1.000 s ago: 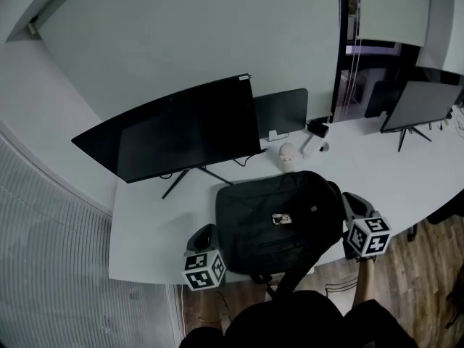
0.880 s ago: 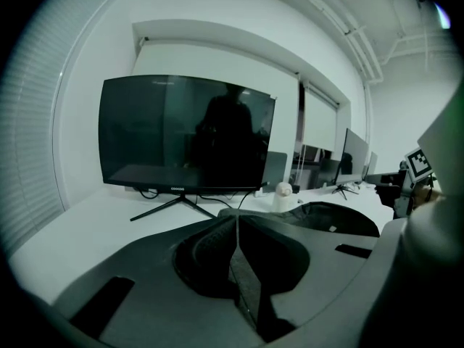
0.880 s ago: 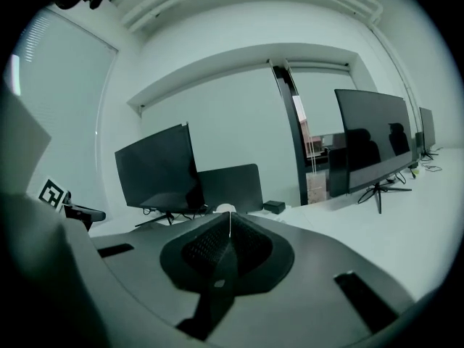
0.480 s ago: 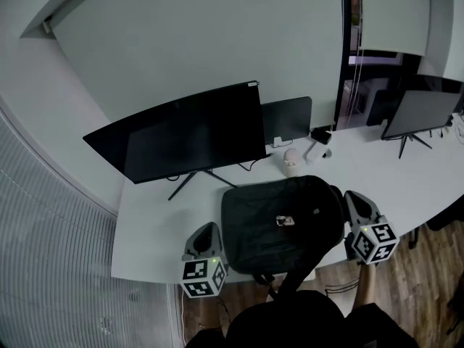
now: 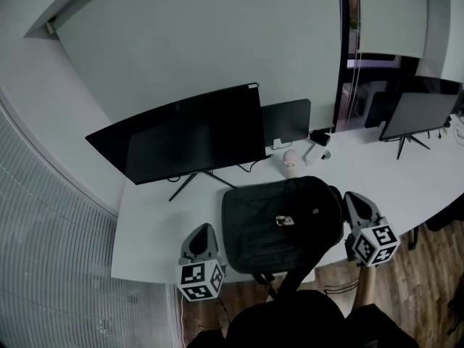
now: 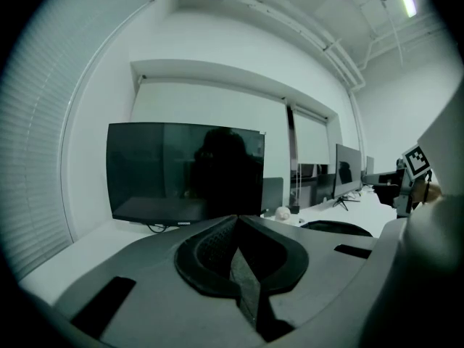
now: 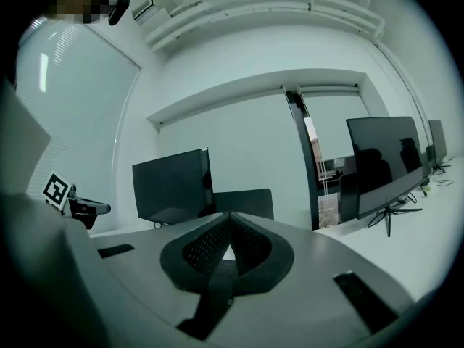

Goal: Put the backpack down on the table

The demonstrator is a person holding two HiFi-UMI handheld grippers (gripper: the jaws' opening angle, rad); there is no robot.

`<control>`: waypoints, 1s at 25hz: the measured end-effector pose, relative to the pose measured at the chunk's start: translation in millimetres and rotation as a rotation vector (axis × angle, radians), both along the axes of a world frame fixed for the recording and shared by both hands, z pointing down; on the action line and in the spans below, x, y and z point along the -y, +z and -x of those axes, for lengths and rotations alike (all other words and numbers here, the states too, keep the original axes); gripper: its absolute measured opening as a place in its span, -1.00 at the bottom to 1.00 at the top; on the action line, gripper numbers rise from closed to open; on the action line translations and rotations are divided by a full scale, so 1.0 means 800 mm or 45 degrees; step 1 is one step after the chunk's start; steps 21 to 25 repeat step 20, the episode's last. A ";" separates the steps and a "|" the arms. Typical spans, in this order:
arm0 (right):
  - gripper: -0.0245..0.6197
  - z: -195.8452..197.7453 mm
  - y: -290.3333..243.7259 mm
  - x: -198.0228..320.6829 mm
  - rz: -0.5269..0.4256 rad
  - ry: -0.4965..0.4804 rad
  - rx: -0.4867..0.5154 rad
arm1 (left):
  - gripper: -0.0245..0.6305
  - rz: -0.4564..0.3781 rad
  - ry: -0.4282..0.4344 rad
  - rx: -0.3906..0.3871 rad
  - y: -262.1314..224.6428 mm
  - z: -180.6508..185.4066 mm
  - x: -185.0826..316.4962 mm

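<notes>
Black fabric backpack (image 5: 279, 220) lies flat on the white desk (image 5: 159, 230), close to its front edge and in front of the large monitor (image 5: 188, 133). Compared with a second ago, the left gripper (image 5: 204, 229) and the right gripper (image 5: 354, 196) have lifted slightly and now stand clear of the bag's two sides, each with its jaws pressed together on nothing, so the put-down looks finished. Print on the monitor's lower bezel and on the bag's small tag (image 5: 283, 221) is too small to read.
</notes>
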State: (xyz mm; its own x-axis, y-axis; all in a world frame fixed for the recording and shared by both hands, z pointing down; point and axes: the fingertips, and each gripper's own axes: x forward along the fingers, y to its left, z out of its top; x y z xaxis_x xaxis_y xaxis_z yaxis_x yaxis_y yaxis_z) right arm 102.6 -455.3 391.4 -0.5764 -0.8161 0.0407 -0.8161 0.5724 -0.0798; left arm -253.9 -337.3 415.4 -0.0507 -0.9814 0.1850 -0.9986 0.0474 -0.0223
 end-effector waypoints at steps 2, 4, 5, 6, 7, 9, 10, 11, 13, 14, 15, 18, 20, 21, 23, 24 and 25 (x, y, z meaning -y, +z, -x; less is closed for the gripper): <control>-0.89 -0.001 -0.001 -0.002 -0.004 -0.003 0.005 | -0.88 0.000 -0.004 0.001 0.000 0.000 -0.002; -0.89 -0.001 -0.003 -0.004 -0.009 -0.003 0.003 | -0.88 0.000 -0.010 0.001 -0.001 0.001 -0.003; -0.89 -0.001 -0.003 -0.004 -0.011 -0.004 0.003 | -0.88 0.000 -0.014 -0.001 -0.001 0.002 -0.004; -0.89 -0.001 -0.002 -0.005 -0.012 -0.007 0.005 | -0.88 0.000 -0.016 -0.003 0.000 0.002 -0.004; -0.89 -0.001 -0.002 -0.006 -0.012 -0.012 0.008 | -0.88 0.001 -0.018 -0.004 0.000 0.002 -0.005; -0.89 -0.001 -0.001 -0.007 -0.011 -0.019 0.016 | -0.88 0.004 -0.017 -0.001 0.001 0.002 -0.006; -0.89 -0.001 0.000 -0.007 -0.011 -0.019 0.017 | -0.88 0.005 -0.016 0.000 0.001 0.002 -0.006; -0.89 -0.002 0.001 -0.008 -0.010 -0.019 0.018 | -0.88 0.006 -0.016 0.000 0.002 0.002 -0.006; -0.89 -0.002 0.004 -0.007 -0.008 -0.016 0.018 | -0.88 0.008 -0.015 0.000 0.004 0.003 -0.006; -0.89 -0.003 0.005 -0.007 -0.006 -0.014 0.019 | -0.88 0.011 -0.015 0.001 0.005 0.003 -0.006; -0.89 -0.003 0.007 -0.006 -0.005 -0.012 0.019 | -0.88 0.013 -0.016 0.002 0.006 0.003 -0.006; -0.89 -0.006 0.009 -0.005 -0.004 -0.004 0.022 | -0.88 0.015 -0.016 0.002 0.008 0.003 -0.006; -0.89 -0.009 0.009 -0.003 -0.005 0.002 0.023 | -0.88 0.014 -0.017 0.002 0.009 0.003 -0.005; -0.89 -0.009 0.009 -0.003 -0.005 0.002 0.023 | -0.88 0.014 -0.017 0.002 0.009 0.003 -0.005; -0.89 -0.009 0.009 -0.003 -0.005 0.002 0.023 | -0.88 0.014 -0.017 0.002 0.009 0.003 -0.005; -0.89 -0.009 0.009 -0.003 -0.005 0.002 0.023 | -0.88 0.014 -0.017 0.002 0.009 0.003 -0.005; -0.89 -0.009 0.009 -0.003 -0.005 0.002 0.023 | -0.88 0.014 -0.017 0.002 0.009 0.003 -0.005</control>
